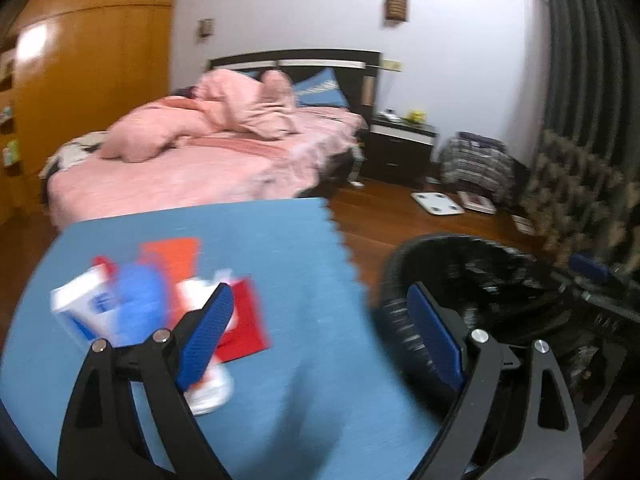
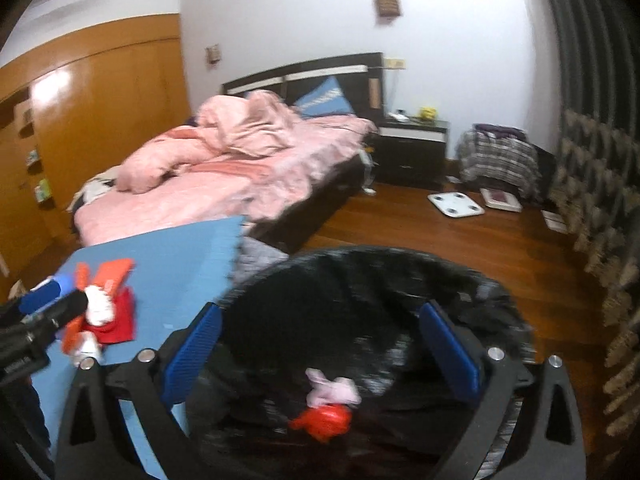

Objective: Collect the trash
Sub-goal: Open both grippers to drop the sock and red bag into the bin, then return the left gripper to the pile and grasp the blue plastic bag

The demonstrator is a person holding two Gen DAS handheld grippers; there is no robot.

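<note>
- The left hand-held gripper (image 1: 320,320) hangs over the blue table (image 1: 280,240) with its jaws spread wide and nothing between them; the remaining trash (image 1: 160,300) (a white-and-blue carton, orange and red wrappers, crumpled white paper) lies just past its left finger
- Risk: the pieces overlap in a loose heap, so a pinch from this angle could catch only the top wrapper and drag the rest toward the table edge; the flat red sheet looks hard to lift without scraping the pads on the table
- The left-wrist view is blurred, so the exact lay of each piece cannot be told
- The right hand-held gripper (image 2: 320,344) is poised above the black-lined bin (image 2: 460,276), jaws fully wide and empty; a pink scrap (image 2: 332,390) and a red scrap (image 2: 324,420) lie in the bin below and between its fingers
- Risk: the bin sits off the table's right edge, so anything carried across with a weak grip could fall into the gap onto the floor
- Both hand-held grippers tilt forward and downward, side by side, the left one's fingertip visible at the left of the right-wrist view
</note>
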